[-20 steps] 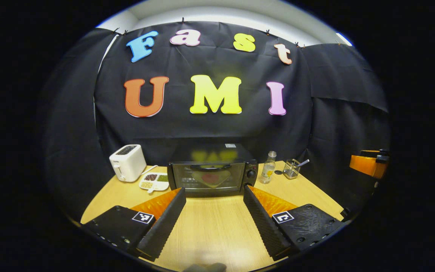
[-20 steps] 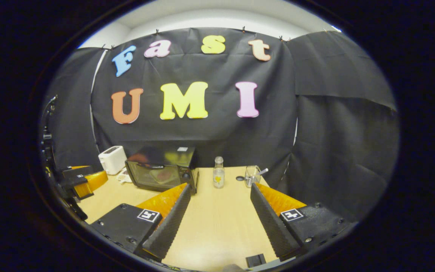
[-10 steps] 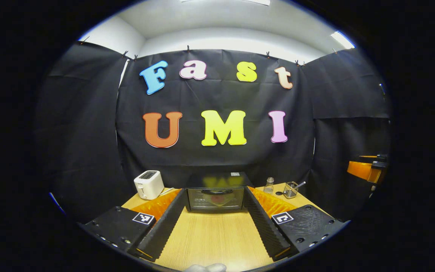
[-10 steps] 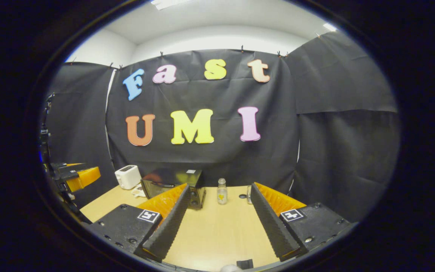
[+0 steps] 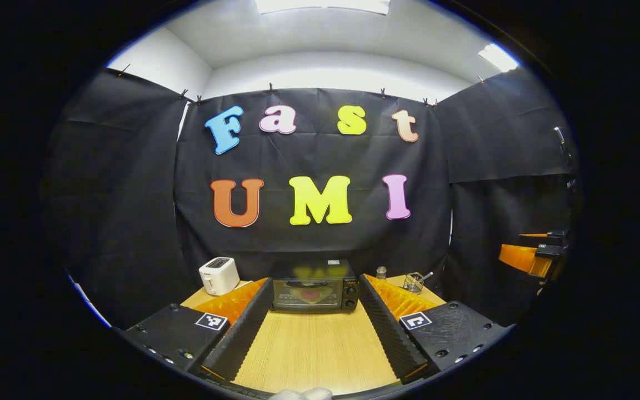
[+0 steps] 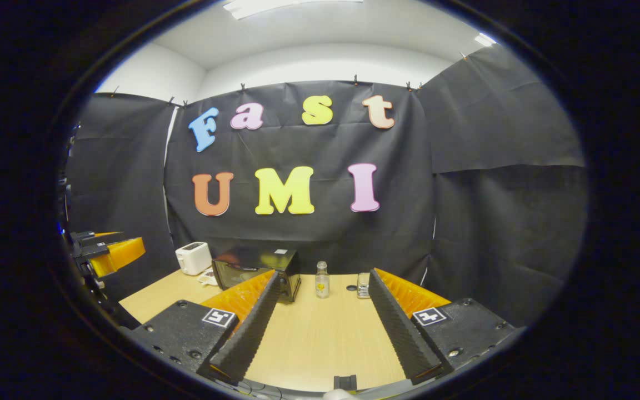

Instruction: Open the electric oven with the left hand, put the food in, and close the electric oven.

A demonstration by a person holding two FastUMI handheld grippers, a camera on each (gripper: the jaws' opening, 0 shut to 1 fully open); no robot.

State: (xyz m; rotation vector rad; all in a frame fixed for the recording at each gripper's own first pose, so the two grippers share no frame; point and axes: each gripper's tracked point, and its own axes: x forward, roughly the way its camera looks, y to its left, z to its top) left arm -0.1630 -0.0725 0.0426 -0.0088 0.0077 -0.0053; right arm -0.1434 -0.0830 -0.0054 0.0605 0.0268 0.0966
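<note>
Each gripper, the left gripper (image 5: 313, 311) and the right gripper (image 6: 320, 308), is built with black screwed plates, square black-and-white markers, ribbed pads and orange ridged side panels.

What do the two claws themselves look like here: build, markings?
The left claw and right claw are built alike: two long ridged fingers splayed in a V, ribbed orange panels behind them, and flat black bolted mounting plates, each carrying a small square black-and-white marker.
</note>
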